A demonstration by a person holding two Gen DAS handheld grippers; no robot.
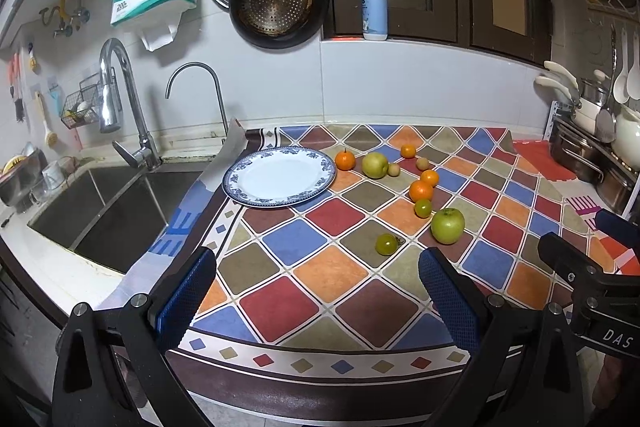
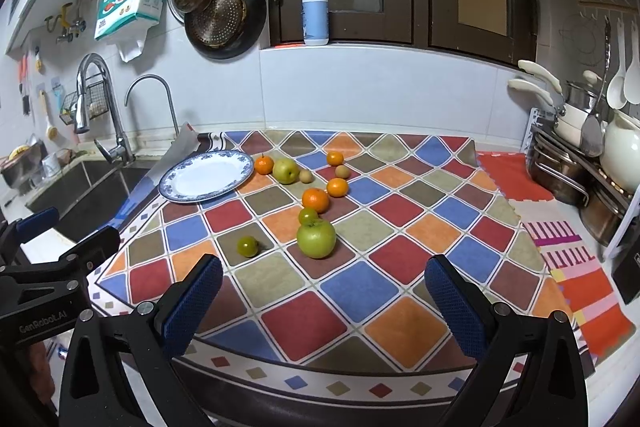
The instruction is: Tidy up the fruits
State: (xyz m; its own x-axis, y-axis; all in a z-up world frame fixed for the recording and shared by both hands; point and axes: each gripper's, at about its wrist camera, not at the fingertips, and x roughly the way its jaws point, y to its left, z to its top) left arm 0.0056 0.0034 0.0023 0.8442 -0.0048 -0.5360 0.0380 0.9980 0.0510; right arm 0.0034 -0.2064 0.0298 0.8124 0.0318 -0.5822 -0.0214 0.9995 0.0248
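Note:
A blue-rimmed white plate [image 1: 279, 175] [image 2: 207, 175] lies empty on the checked mat near the sink. Right of it lie several fruits: a yellow-green apple [image 1: 375, 165] [image 2: 286, 170], a green apple [image 1: 447, 225] [image 2: 316, 238], several small oranges [image 1: 421, 190] [image 2: 315, 199], two small green tomatoes [image 1: 386, 244] [image 2: 247, 246] and two small tan fruits [image 1: 422, 163]. My left gripper [image 1: 318, 291] is open and empty over the mat's front edge. My right gripper [image 2: 324, 295] is open and empty, just short of the green apple.
A steel sink [image 1: 108, 211] with two faucets lies left of the mat. Pots and a rack [image 2: 580, 171] stand at the right. Pans hang on the wall and a pump bottle [image 1: 375, 9] stands on the sill. Each gripper shows at the edge of the other's view.

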